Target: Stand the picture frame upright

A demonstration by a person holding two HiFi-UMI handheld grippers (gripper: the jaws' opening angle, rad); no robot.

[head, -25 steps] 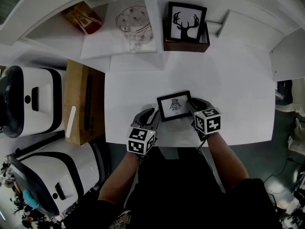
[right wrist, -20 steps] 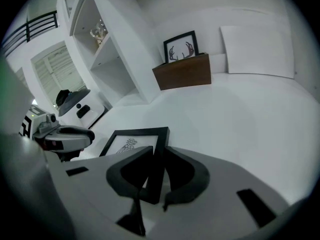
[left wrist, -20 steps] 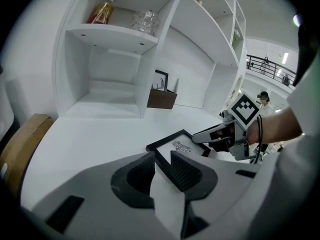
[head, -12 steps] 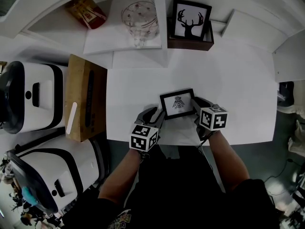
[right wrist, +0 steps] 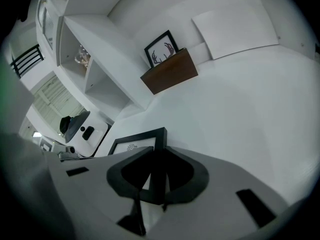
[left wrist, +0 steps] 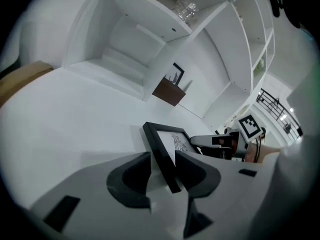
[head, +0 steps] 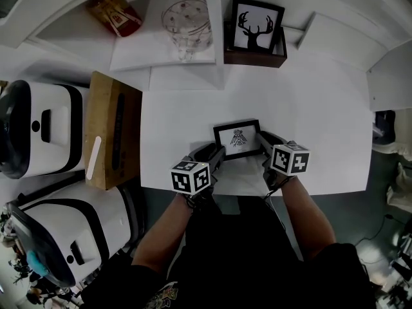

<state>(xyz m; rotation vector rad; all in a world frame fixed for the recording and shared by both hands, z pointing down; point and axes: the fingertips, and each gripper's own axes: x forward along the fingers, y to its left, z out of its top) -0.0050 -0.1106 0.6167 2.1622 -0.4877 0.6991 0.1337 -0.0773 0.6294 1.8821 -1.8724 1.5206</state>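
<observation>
The picture frame [head: 237, 138] sits near the front edge of the white table [head: 309, 108], between both grippers. The right gripper [head: 265, 140] has just been closing and clamps its right side. The left gripper [head: 214, 154] has just been opening, and the frame's left edge lies loose between its spread jaws.

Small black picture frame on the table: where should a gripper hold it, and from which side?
Probably one short side rail of the picture frame, approached from the person's side: the rails are thin and exposed, while its face is too wide.
</observation>
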